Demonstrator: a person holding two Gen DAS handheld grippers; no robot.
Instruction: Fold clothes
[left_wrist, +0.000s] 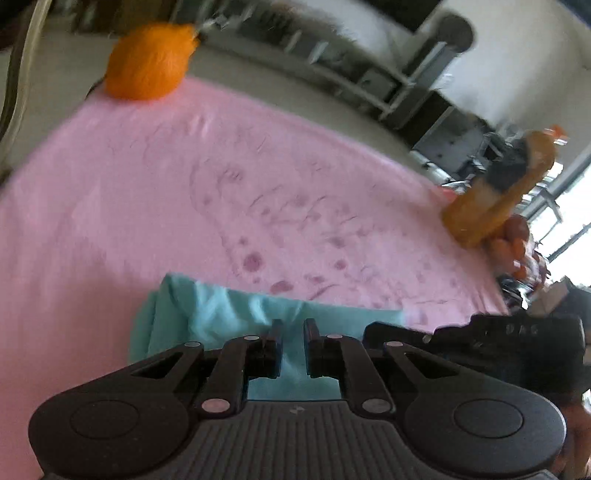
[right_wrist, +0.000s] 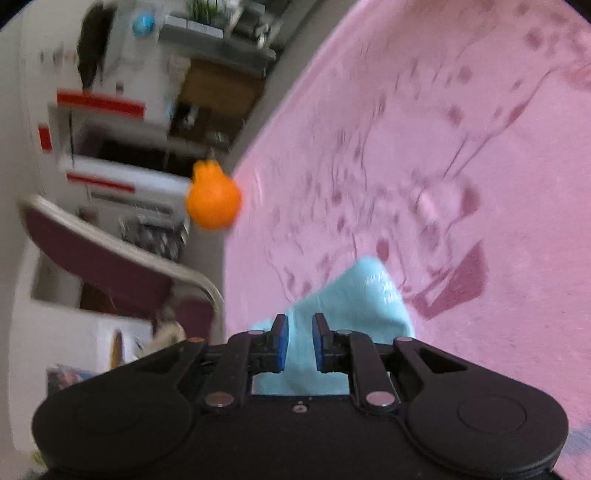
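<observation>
A folded teal cloth (left_wrist: 229, 310) lies flat on a pink patterned bedsheet (left_wrist: 184, 177). My left gripper (left_wrist: 294, 326) hovers over the cloth's near part. Its fingers stand a narrow gap apart, with teal fabric showing between and below them. The black body of my right gripper (left_wrist: 498, 343) sits just off the cloth's right edge. In the right wrist view the teal cloth (right_wrist: 354, 295) comes to a corner ahead of my right gripper (right_wrist: 300, 321). Its blue pads (right_wrist: 282, 343) are slightly apart over the fabric. Both views are blurred.
An orange plush toy (left_wrist: 149, 61) (right_wrist: 213, 199) sits at the sheet's far edge. A yellow-brown stuffed object (left_wrist: 491, 206) lies at the right edge. A maroon chair (right_wrist: 110, 258) and shelves (right_wrist: 110, 140) stand beyond the bed (right_wrist: 443, 147).
</observation>
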